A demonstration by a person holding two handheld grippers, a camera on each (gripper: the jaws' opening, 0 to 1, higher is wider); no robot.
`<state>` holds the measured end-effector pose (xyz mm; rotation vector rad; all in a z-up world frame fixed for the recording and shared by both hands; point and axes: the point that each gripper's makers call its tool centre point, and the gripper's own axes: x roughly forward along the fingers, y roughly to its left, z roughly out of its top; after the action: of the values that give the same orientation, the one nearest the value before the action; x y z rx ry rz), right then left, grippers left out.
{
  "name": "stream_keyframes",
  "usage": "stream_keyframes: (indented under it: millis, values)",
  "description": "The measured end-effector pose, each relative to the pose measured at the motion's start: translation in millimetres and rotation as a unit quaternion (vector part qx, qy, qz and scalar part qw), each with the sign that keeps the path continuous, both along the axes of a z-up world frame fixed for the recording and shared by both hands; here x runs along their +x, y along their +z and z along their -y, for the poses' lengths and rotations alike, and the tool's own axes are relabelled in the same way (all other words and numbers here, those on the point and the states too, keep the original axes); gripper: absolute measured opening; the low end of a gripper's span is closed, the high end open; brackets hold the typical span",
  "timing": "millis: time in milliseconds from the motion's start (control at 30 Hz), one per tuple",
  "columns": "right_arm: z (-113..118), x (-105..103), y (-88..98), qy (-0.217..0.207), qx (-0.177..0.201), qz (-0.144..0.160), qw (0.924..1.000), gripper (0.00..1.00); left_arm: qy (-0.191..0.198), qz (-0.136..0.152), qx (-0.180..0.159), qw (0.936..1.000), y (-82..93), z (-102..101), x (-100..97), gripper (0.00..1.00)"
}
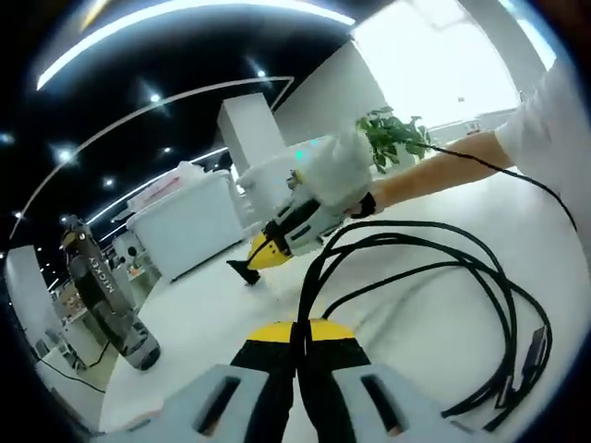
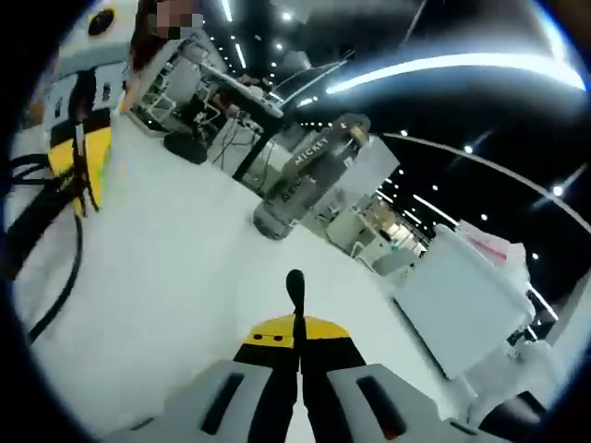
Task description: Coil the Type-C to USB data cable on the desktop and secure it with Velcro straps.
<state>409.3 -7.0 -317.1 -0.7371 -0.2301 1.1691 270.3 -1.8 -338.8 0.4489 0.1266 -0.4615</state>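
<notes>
- Nearest, the left gripper [image 1: 297,369] pinches the black cable [image 1: 434,268] where its strands gather; the loops spread loosely over the white desktop [image 1: 212,314].
- The right gripper [image 2: 295,355] is pressed together on a small dark strip (probably the Velcro strap [image 2: 295,293]).
- Risk: the unbound loops may spring apart before strapping.
- Farther off stands a grey bottle [image 2: 309,175].

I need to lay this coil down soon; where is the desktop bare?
Bare white desktop lies between the grey MICKEY bottle and the right gripper. It is crowded by the left gripper, where the black cable loops spread.
</notes>
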Motion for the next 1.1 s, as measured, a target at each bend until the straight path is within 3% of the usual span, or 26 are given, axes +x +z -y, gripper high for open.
stream_keyframes:
  millis: [100,133,200,333,467,500,600,700,767,833,900,933,967,1000,1033,1067,1100]
  values:
    - [40,-13,10.4,-0.008,0.016,-0.012,0.9998,0.0,-0.014,0.005,-0.002,0.9999,5.5,10,-0.9,0.05]
    - [58,-24,11.7,-0.007,0.02,-0.026,0.9994,0.0,-0.021,0.009,-0.006,0.9997,9.6,15,-2.0,0.05]
    - [83,-41,11.4,-0.003,0.019,-0.025,0.9995,0.0,-0.027,0.014,-0.004,0.9995,13.7,23,-3.1,0.05]
    - [126,-72,0.9,0.004,-0.023,0.013,0.9996,0.0,-0.036,0.03,0.013,0.9988,23.4,43,-6.4,0.05]
    - [158,-99,-16.7,0.014,-0.043,0.003,0.999,0.01,-0.053,0.039,0.017,0.9977,33.9,67,-10.0,0.05]
    - [164,-104,-21.6,0.016,-0.04,-0.014,0.999,0.01,-0.057,0.04,0.017,0.9974,35.7,72,-10.2,0.05]
    - [177,-114,-25.8,0.004,0.015,-0.127,0.9917,0.19,-0.066,0.043,0.021,0.9967,40.7,88,-9.2,0.05]
    - [193,-114,-8.9,-0.008,0.073,-0.156,0.985,0.19,-0.068,0.047,0.026,0.9962,44.0,97,-8.5,0.05]
    - [212,-116,7.5,-0.017,0.127,-0.195,0.9724,0.19,-0.069,0.05,0.027,0.9961,45.6,100,-9.9,0.05]
    - [225,-113,19.1,-0.024,0.162,-0.207,0.9646,0.18,-0.069,0.053,0.029,0.9958,47.1,104,-12.2,0.05]
    - [242,-111,39.1,-0.029,0.24,-0.276,0.9301,0.17,-0.069,0.059,0.032,0.9954,49.7,108,-15.3,0.05]
    - [244,-114,47.0,-0.024,0.272,-0.32,0.9074,0.17,-0.068,0.064,0.036,0.995,51.3,110,-16.3,0.05]
    - [240,-123,50.2,-0.007,0.279,-0.357,0.8915,0.18,-0.067,0.07,0.041,0.9944,52.7,112,-17.8,0.05]
    - [234,-133,52.5,0.007,0.281,-0.379,0.8818,0.24,-0.066,0.074,0.045,0.994,53.7,114,-18.4,0.05]
    - [228,-138,52.3,0.004,0.278,-0.394,0.8759,0.29,-0.064,0.078,0.05,0.9936,54.8,115,-19.3,0.05]
    - [218,-144,47.8,-0.003,0.257,-0.385,0.8864,0.32,-0.063,0.082,0.056,0.9931,55.6,117,-20.0,0.05]
    - [215,-146,45.0,-0.011,0.246,-0.38,0.8917,0.33,-0.061,0.083,0.061,0.9928,55.7,119,-20.2,0.05]
